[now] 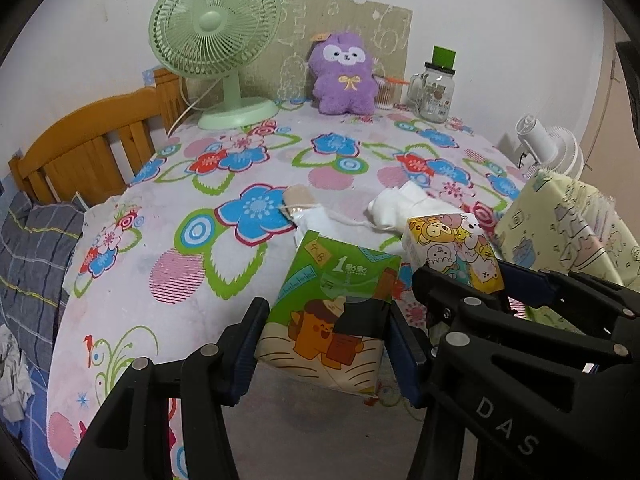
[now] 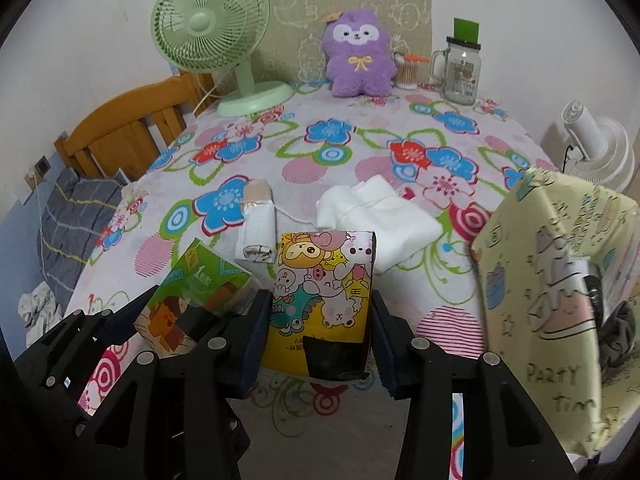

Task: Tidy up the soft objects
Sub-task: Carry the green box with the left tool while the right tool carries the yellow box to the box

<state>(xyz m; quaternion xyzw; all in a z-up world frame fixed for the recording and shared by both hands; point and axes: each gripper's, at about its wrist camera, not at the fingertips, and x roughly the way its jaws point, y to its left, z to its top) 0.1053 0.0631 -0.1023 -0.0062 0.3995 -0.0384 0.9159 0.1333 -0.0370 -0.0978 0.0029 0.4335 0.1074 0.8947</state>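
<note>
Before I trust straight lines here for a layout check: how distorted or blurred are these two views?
Left wrist view: strong fisheye, dark rounded corners, the table edge bows; the green tissue pack is sharp. Right wrist view: same bowing; the cartoon tissue pack is sharp, the yellow box at the right is smeared. Soft, even light in both.

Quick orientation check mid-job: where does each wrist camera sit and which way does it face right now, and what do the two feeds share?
Left wrist: rides the left gripper, angled down across the floral tablecloth toward the far wall; its own fingers clamp the green tissue pack, and the right gripper shows at right.
Right wrist: rides the right gripper, same heading; its fingers clamp the yellow cartoon pack, the left gripper at left.
Shared: both packs, green fan, purple plush, glass jar, white cloth.
</note>
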